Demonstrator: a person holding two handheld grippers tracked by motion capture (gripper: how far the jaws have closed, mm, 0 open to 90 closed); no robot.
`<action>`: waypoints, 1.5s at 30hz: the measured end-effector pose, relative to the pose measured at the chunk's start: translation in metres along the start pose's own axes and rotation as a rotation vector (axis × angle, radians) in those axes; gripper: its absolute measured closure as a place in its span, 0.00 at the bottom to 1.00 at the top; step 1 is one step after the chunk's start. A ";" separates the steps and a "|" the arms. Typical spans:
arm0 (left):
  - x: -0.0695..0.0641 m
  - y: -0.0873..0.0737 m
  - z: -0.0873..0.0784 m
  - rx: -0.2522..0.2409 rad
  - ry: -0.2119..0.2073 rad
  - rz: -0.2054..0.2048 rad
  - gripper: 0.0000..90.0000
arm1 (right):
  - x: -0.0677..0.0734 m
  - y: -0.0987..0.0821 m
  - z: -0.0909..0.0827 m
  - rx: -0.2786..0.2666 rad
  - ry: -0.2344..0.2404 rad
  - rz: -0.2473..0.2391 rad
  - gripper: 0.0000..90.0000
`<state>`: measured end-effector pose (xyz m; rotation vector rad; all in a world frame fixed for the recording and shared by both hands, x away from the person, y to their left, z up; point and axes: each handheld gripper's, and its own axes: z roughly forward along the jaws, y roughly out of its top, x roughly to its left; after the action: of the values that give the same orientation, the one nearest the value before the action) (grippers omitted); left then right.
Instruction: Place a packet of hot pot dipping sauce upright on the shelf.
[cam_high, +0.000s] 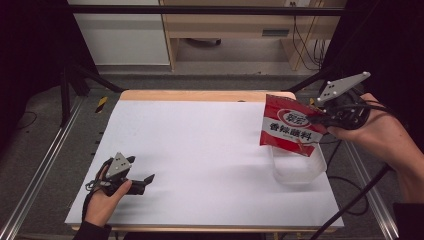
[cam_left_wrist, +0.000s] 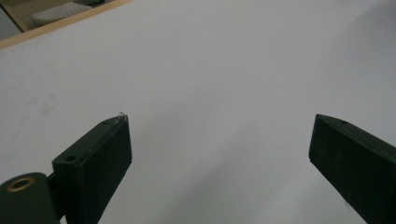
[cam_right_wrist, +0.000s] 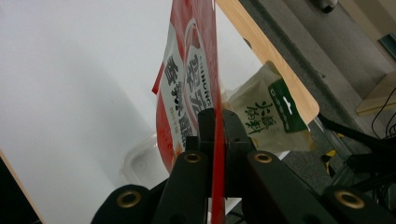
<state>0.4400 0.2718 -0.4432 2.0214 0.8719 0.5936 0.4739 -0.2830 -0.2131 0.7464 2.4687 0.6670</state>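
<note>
Hanging from the right claw, the red seasoning packet sits in the air at about three o'clock on the counter, right above a clear plastic tub. That claw is pinched tight on the packet's edge near the top. My worry is that so thin a bite on slick film could slip, or that the dangling lower corner could catch the tub's rim and buckle instead of dropping in. Its long axis runs roughly upright, printed face toward six o'clock, bottom edge down toward the tub. Over at eight o'clock, the left claw rests spread wide, holding nothing.
</note>
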 end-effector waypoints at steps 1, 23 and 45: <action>0.000 0.000 0.000 0.003 0.000 0.001 0.06 | -0.001 -0.003 0.000 0.002 0.003 0.007 1.00; -0.002 0.000 0.002 0.004 -0.013 0.004 0.06 | -0.011 -0.063 0.033 0.069 0.028 0.127 1.00; -0.005 0.000 0.004 0.010 -0.023 0.009 0.06 | -0.017 -0.095 0.054 0.082 0.042 0.216 0.96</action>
<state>0.4397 0.2662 -0.4455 2.0384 0.8542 0.5714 0.4811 -0.3461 -0.3030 1.0515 2.4876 0.6671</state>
